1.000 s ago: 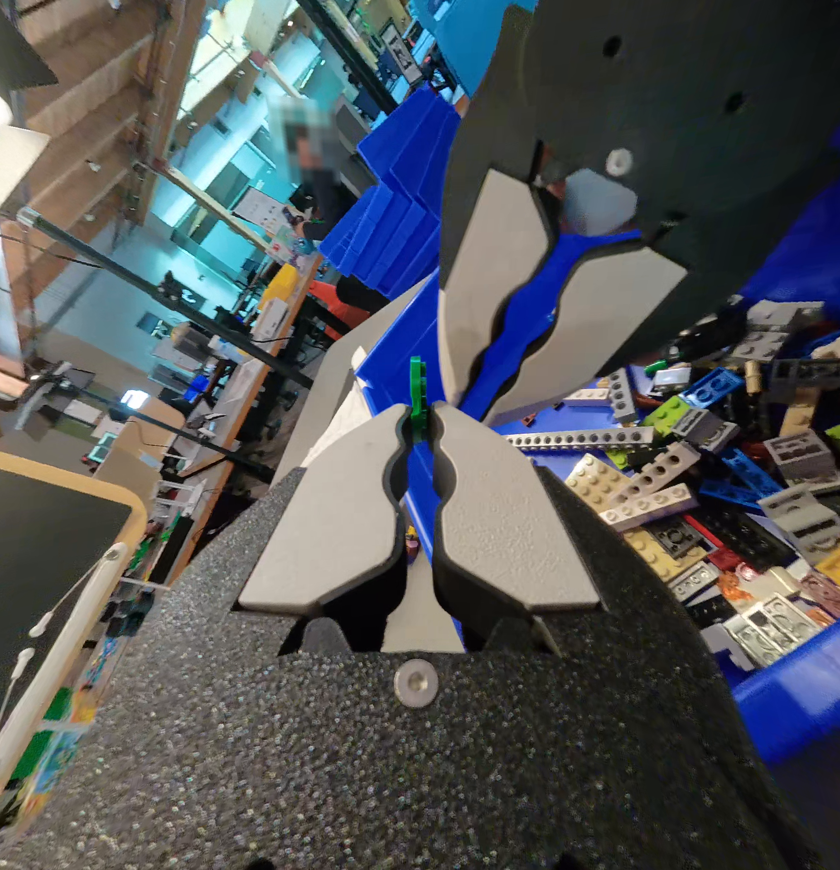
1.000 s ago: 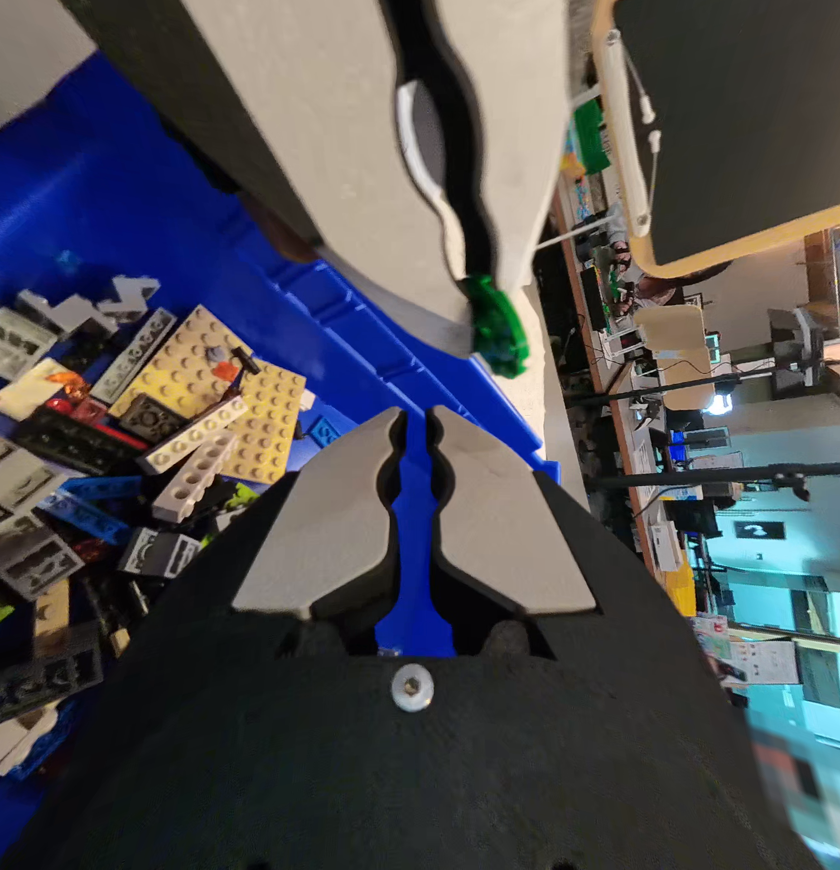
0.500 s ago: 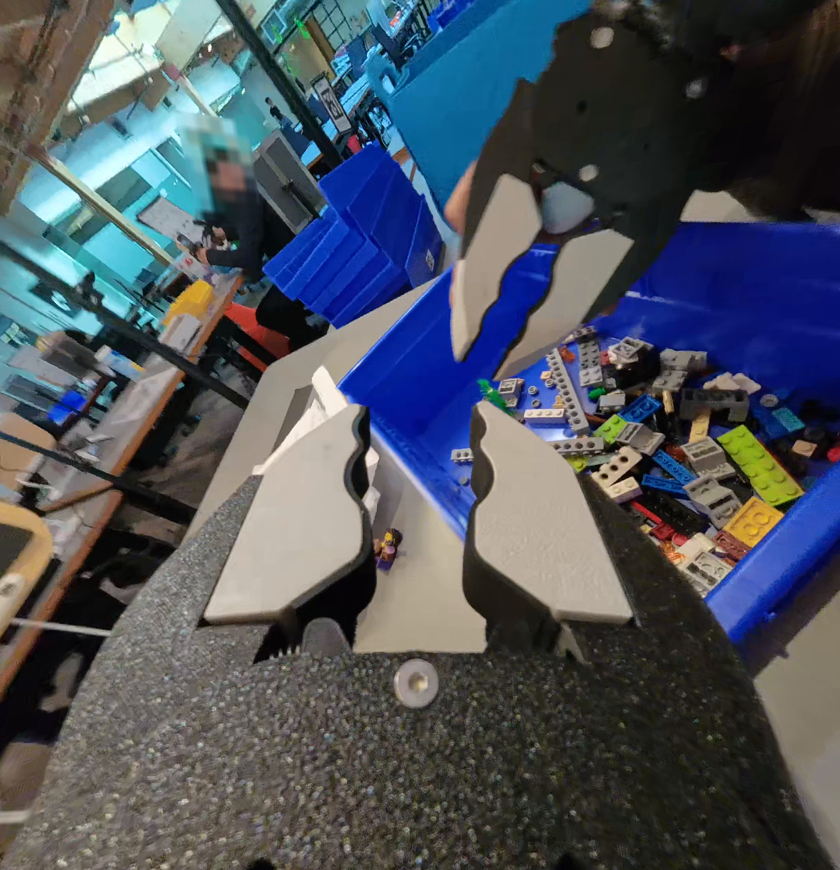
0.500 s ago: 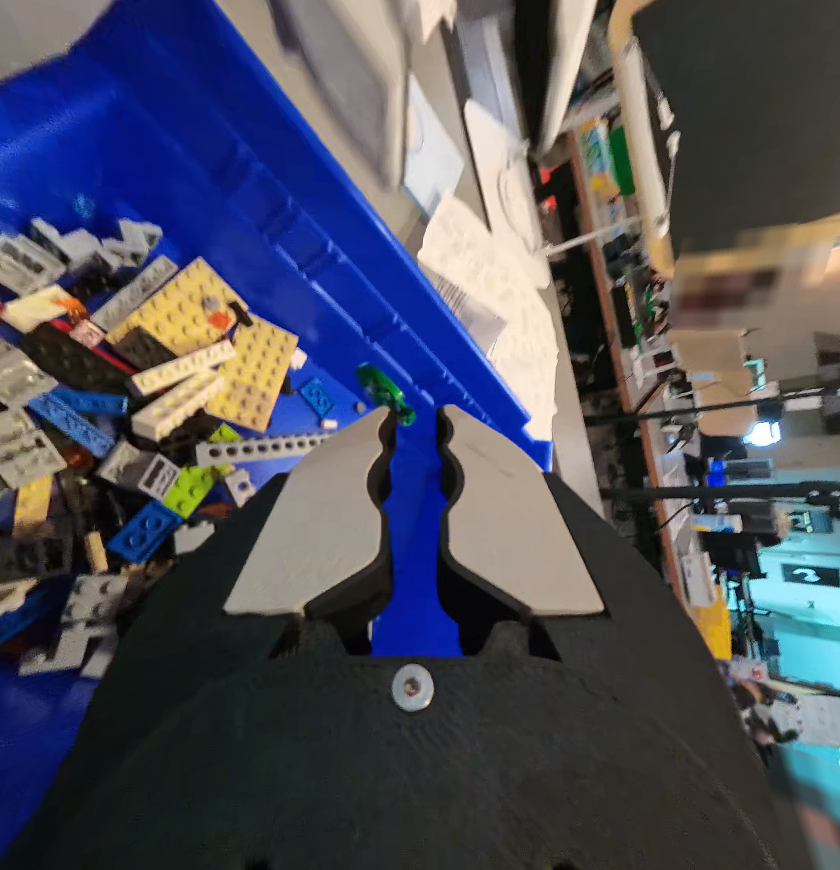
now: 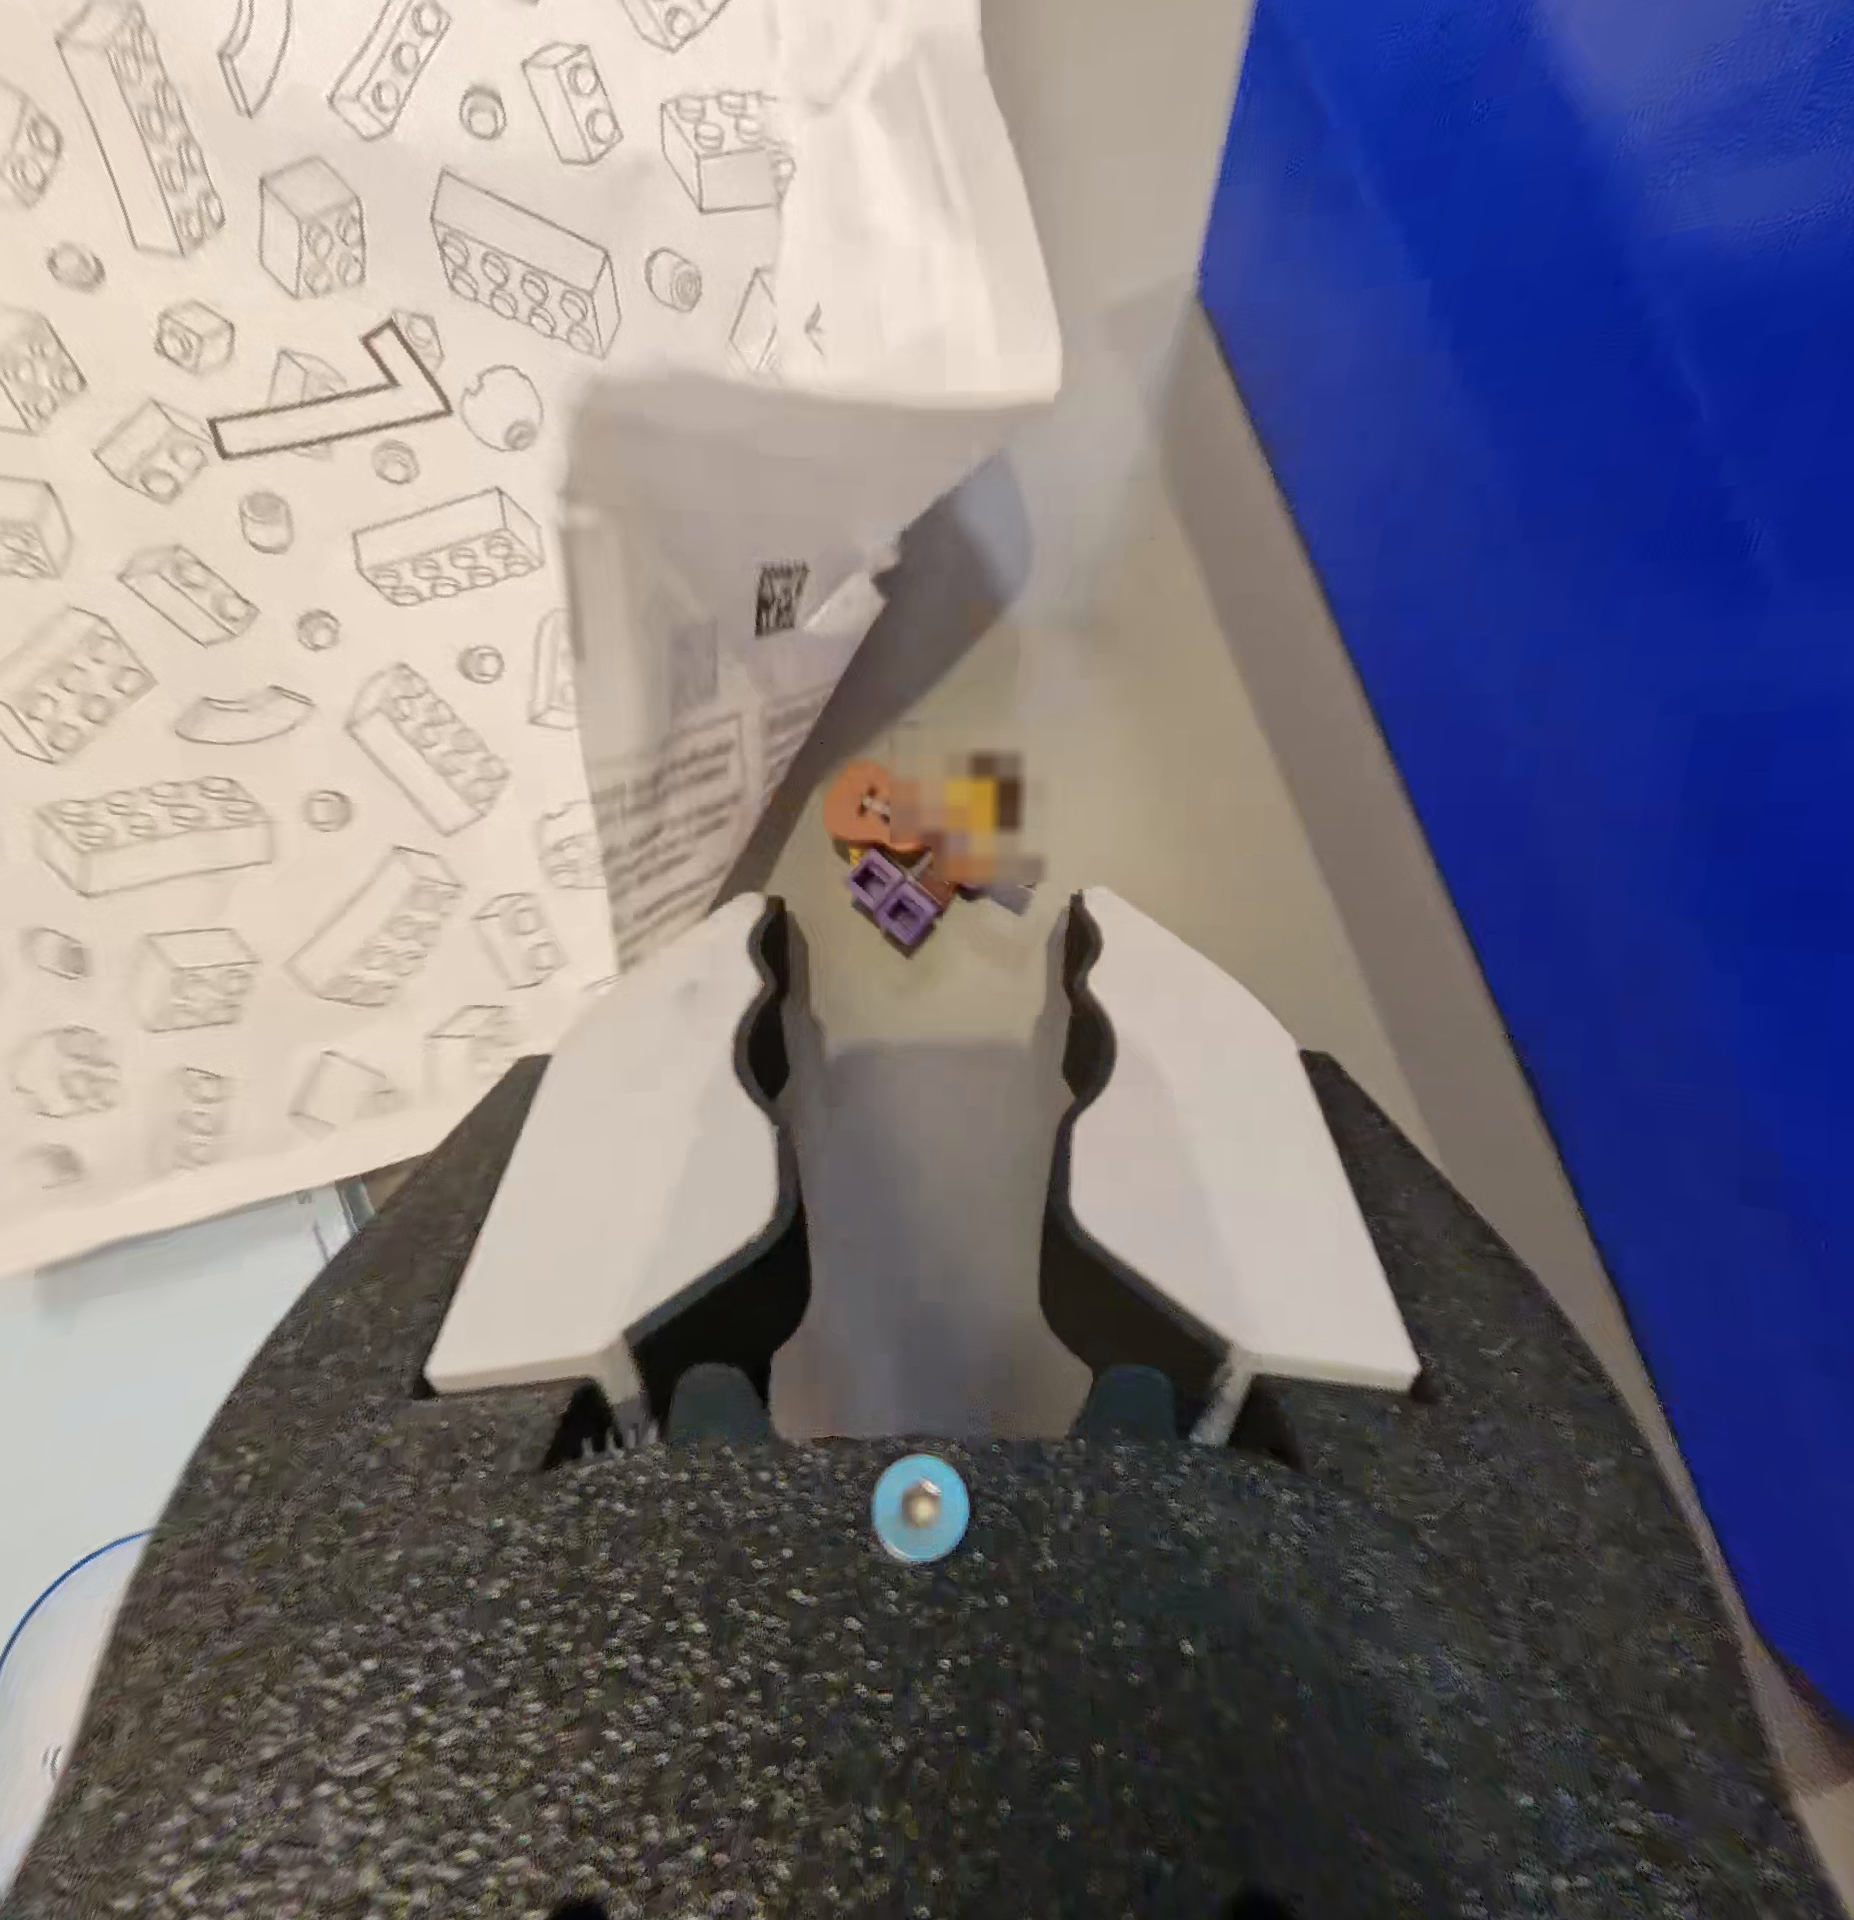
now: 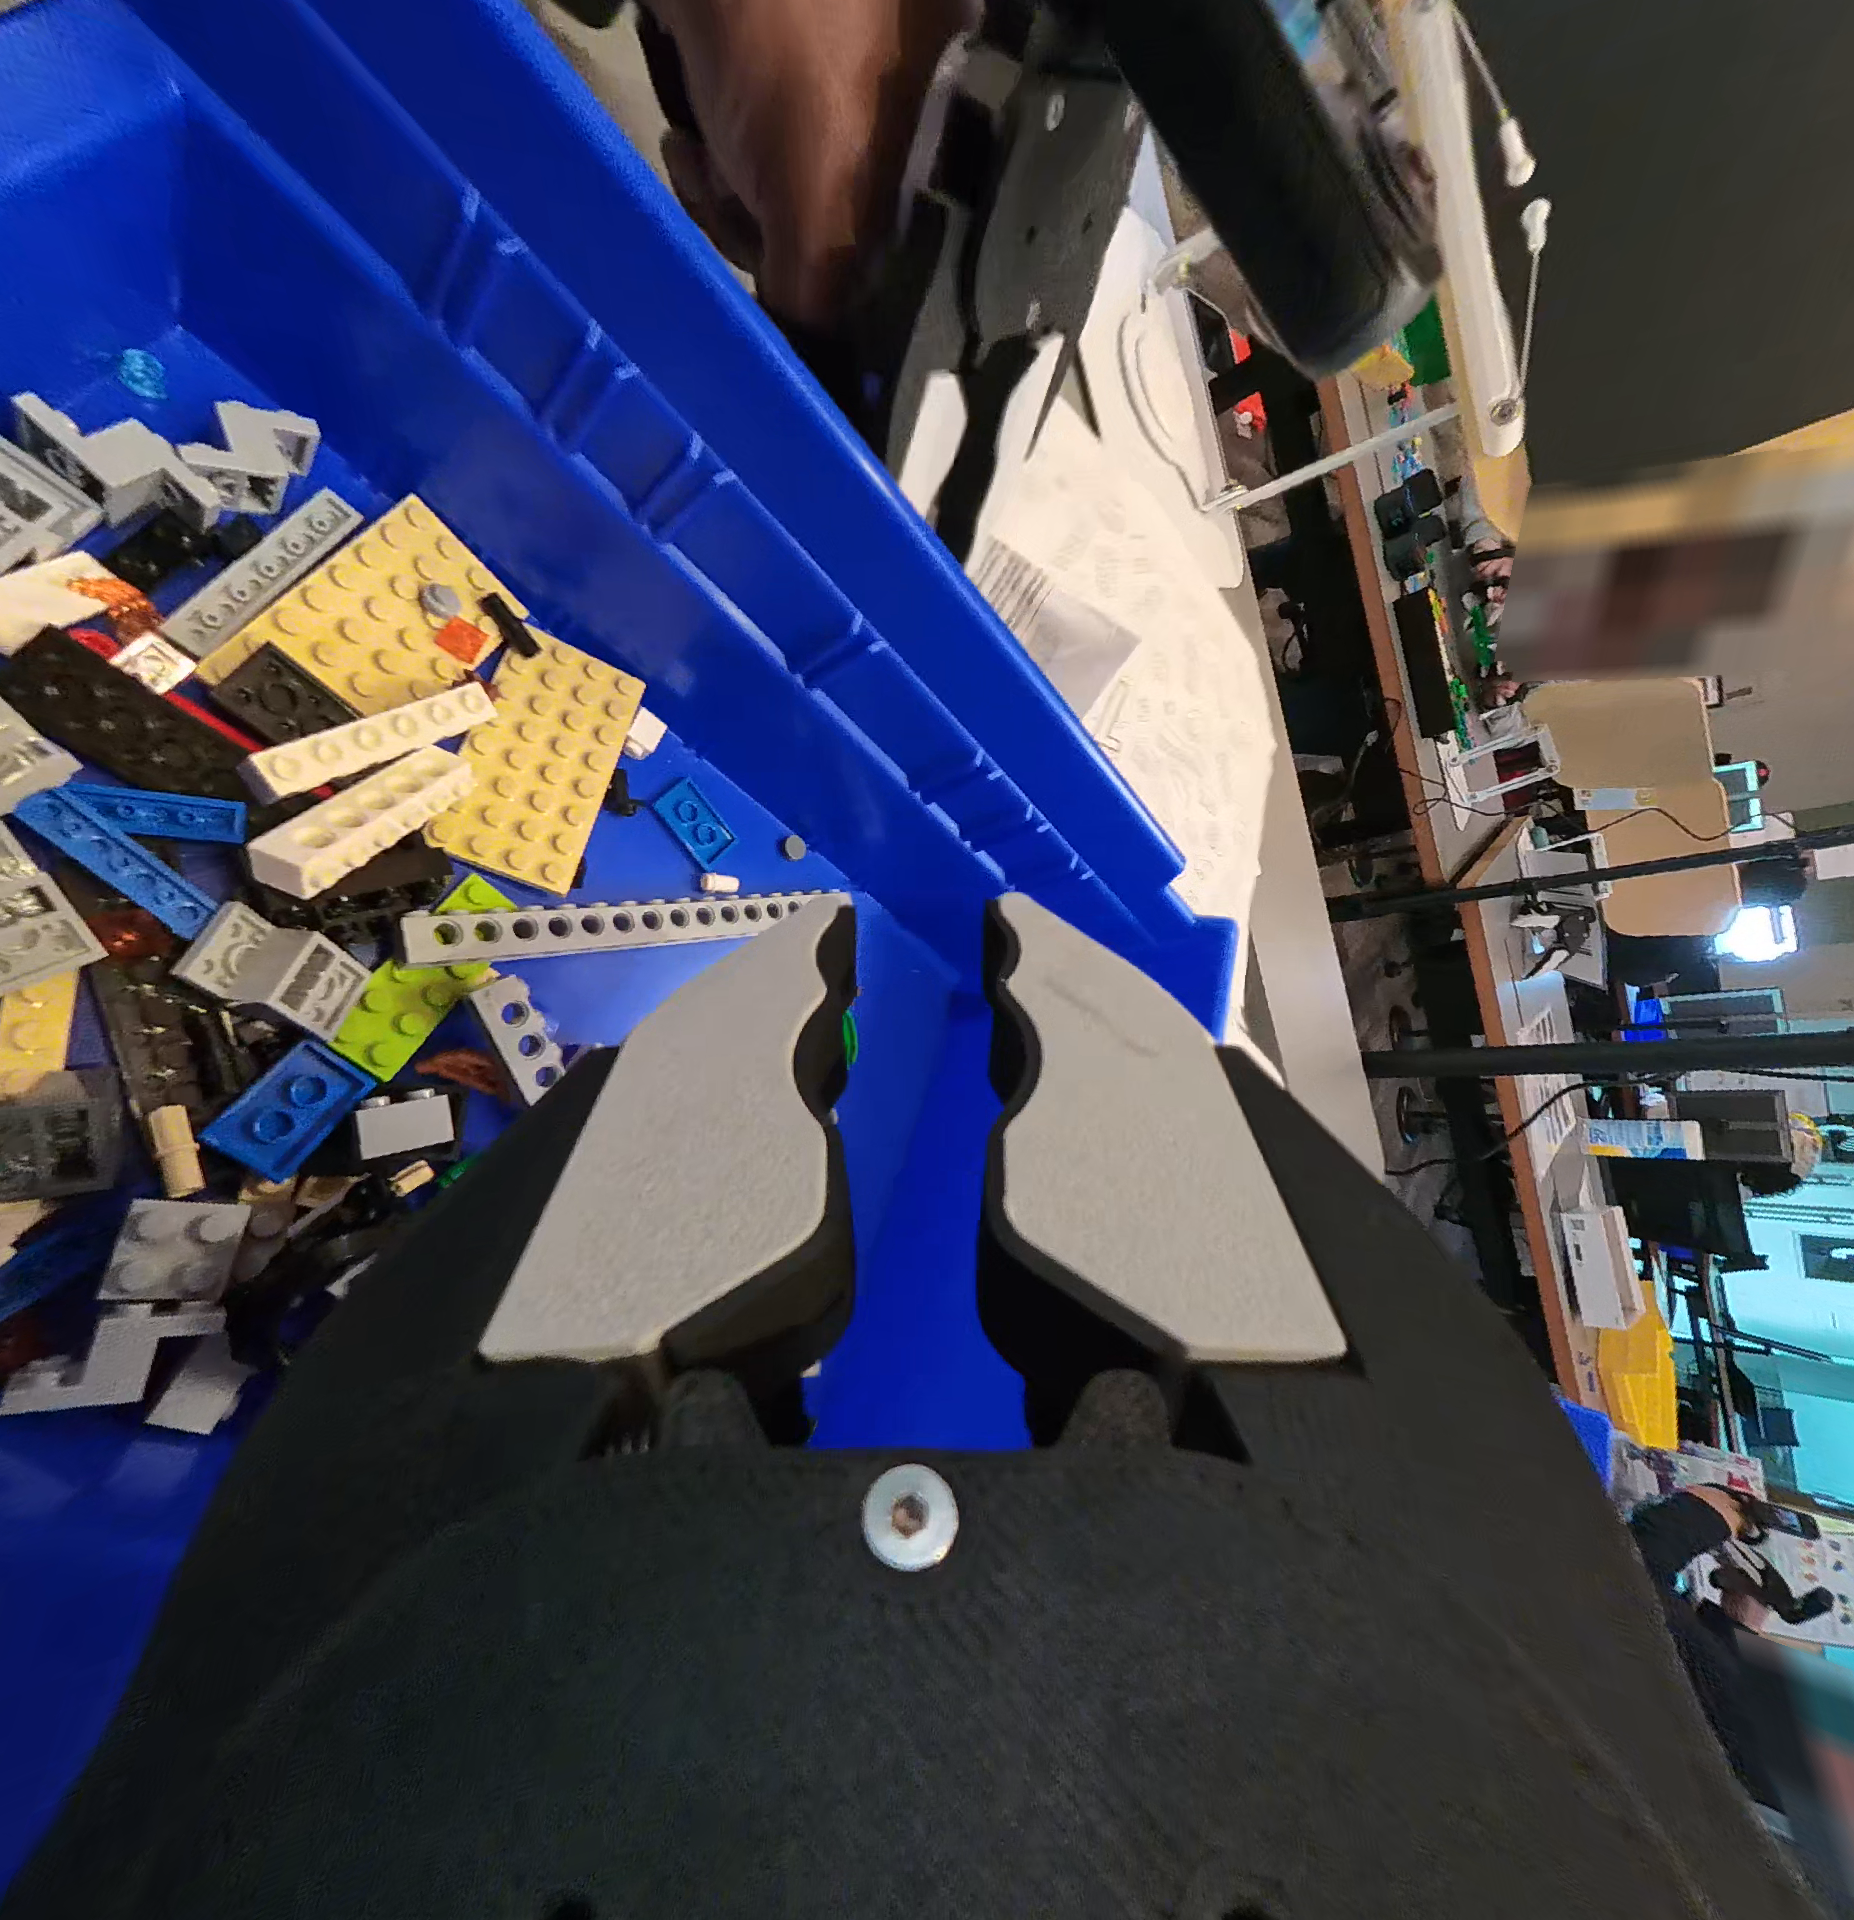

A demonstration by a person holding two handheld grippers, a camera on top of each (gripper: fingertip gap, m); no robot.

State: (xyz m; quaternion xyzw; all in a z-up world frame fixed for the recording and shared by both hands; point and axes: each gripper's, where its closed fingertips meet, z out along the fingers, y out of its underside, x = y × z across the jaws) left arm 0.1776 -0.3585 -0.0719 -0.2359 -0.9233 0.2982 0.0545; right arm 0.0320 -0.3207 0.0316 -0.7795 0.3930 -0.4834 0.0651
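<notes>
left claw (image 5: pixel 918 914) dropped toward a toy figure (image 5: pixel 902 842), gaping empty; right claw (image 6: pixel 918 925) also open.

A pale grey table (image 5: pixel 1141 665) carries a white paper sheet (image 5: pixel 279 520) printed with brick outlines, its corner curled up off the surface. Just beside that corner, a small toy figure (image 5: pixel 902 862) with purple and brown parts lies on the bare tabletop, between the sheet and a blue bin (image 5: pixel 1577 727) that stands on the table. In the right wrist view the same table (image 6: pixel 1307 935) shows past the bin's (image 6: pixel 694 520) rim, with paper sheets (image 6: pixel 1162 665) lying along it.
</notes>
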